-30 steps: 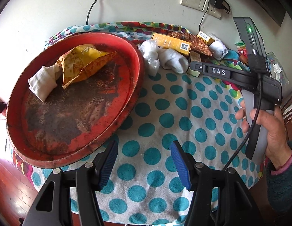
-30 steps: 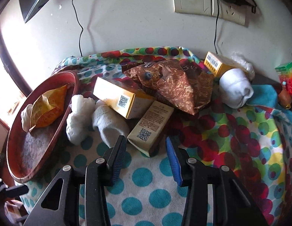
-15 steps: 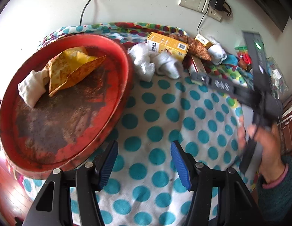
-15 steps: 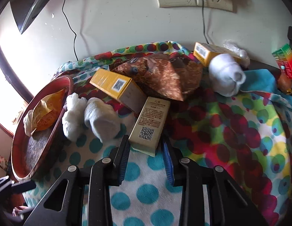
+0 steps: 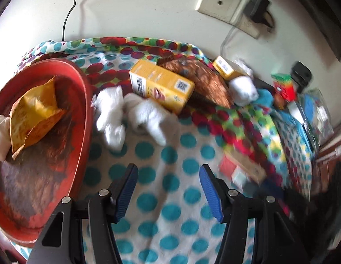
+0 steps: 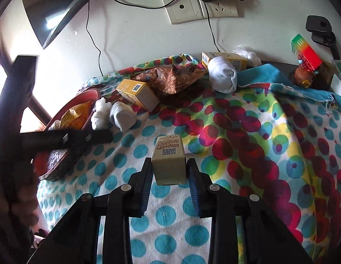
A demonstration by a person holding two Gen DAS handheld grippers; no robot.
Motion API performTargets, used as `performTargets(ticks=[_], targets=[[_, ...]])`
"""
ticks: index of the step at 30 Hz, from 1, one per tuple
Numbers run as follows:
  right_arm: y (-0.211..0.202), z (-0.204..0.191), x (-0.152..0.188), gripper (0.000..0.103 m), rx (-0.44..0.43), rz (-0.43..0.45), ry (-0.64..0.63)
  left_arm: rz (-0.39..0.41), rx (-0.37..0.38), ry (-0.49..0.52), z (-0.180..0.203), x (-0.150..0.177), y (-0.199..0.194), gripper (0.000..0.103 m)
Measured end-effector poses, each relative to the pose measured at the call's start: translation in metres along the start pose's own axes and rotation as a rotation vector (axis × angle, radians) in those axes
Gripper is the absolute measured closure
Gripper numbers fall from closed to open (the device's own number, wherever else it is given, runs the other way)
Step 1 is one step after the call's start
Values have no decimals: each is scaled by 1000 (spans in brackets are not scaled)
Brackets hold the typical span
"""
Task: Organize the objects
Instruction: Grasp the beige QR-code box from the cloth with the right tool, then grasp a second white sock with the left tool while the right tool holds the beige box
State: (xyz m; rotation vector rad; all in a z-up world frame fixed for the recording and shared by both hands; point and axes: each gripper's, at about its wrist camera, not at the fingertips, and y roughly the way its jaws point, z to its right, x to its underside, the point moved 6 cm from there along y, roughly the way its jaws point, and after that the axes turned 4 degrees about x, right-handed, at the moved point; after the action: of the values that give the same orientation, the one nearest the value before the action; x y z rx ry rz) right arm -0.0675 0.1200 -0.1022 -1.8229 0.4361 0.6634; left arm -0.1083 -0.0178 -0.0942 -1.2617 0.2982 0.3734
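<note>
Polka-dot cloth point(image 6: 247, 132) against white wall point(image 6: 135, 28); sockets point(image 6: 201, 8) above.

Both cameras ride just behind their own fingers and look steeply down and forward across the polka-dot cloth point(image 5: 170, 154) toward the far white wall point(image 6: 137, 50). The left wrist view sits low and near the cloth, with the red tray point(image 5: 82, 101) close on its left. The right wrist view looks from further right and further back, so the same red tray point(image 6: 86, 94) appears small at far left. Both views share the yellow box point(image 5: 163, 88) point(image 6: 137, 92), the white socks point(image 5: 111, 114) point(image 6: 122, 114), the brown crinkled bag point(image 5: 205, 81) point(image 6: 168, 79) and the wall sockets point(image 5: 225, 11) point(image 6: 201, 6). The left view is motion-blurred at its right edge.
</note>
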Motion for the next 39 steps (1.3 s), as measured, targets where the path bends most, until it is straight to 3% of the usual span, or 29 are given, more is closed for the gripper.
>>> performTargets(ticks=[7,18,23,25,27,33,39], targets=[[-3,-1,5,75,-53,15,-40,-41,-98,-78,-12,-27,29,43],[9,-4,18,75,-109,-35,-87,-82,-136,-146,-21,-39,58,43],[14,-6,21,72,-111,-62,-102,-37,-138,-123,-19,-37,56,43],[16,-7,21,72,-112,-72,-110,-9,-125,-109,-20,-34,53,51],[18,-8,21,67,-106,-75,-114,-11,-117,-70,-19,-30,53,75],[20,-14,22,61,-112,-83,-114,0,-130,32,-15,-24,47,88],[21,-19,20,50,-95,-76,-131,0,-131,102,-9,-13,38,90]])
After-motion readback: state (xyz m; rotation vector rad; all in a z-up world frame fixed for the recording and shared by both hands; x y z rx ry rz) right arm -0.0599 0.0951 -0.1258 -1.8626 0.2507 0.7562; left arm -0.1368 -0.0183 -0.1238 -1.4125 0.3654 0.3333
